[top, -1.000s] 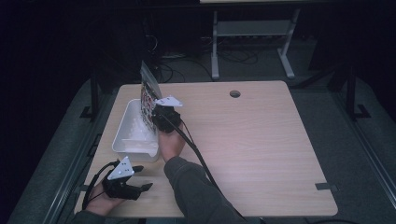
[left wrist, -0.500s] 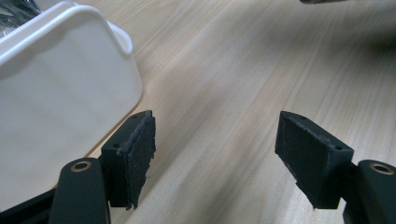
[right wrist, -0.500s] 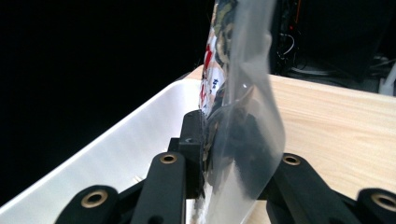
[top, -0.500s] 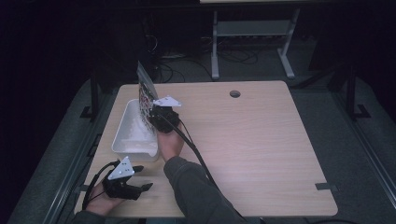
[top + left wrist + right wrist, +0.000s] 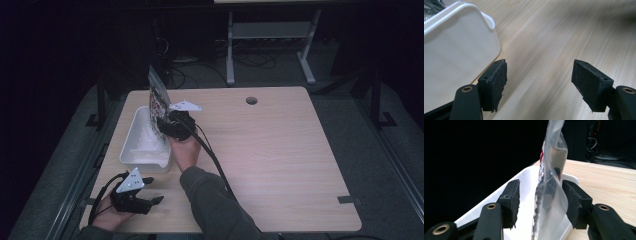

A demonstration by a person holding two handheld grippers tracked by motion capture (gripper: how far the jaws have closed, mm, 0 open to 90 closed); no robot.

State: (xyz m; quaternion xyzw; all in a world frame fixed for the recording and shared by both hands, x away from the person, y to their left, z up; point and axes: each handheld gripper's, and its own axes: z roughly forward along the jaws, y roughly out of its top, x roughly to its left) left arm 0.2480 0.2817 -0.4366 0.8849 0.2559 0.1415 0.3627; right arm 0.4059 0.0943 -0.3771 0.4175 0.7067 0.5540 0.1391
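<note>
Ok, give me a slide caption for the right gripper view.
Right gripper just opening, clear plastic packet upright between its fingers over the white tray.

1. A darkened lab or test room.
2. One bare wooden desk [image 5: 280,145] with a cable hole [image 5: 251,100] near its far edge.
3. Loose cables [image 5: 185,65] and a metal stand [image 5: 270,45] lie beyond that edge.

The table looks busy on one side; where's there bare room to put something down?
Free: the table from the sleeve across to its right edge, round the hole. Crowded: the left side, with the white tray, packet and both grippers.
</note>
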